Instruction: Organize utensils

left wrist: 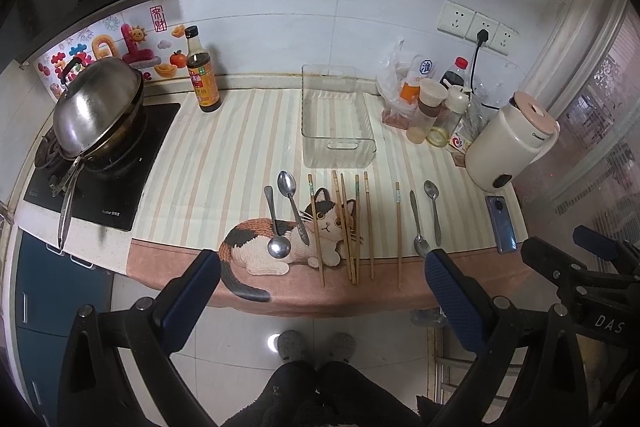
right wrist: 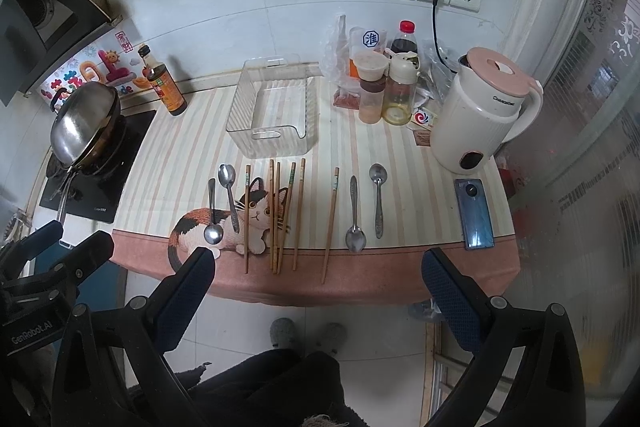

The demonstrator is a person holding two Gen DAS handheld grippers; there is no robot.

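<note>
Left wrist view: both tongs, left tongs [left wrist: 322, 291] and right tongs [right wrist: 318, 283], are hanging spread, gripping nothing; ahead, wooden chopsticks [left wrist: 352, 227] are awaiting pickup into the clear plastic bin [left wrist: 338, 147].

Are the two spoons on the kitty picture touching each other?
Apart. In the right wrist view, the short spoon and the long spoon lie side by side with a strip of mat showing between them along their whole length.
</note>
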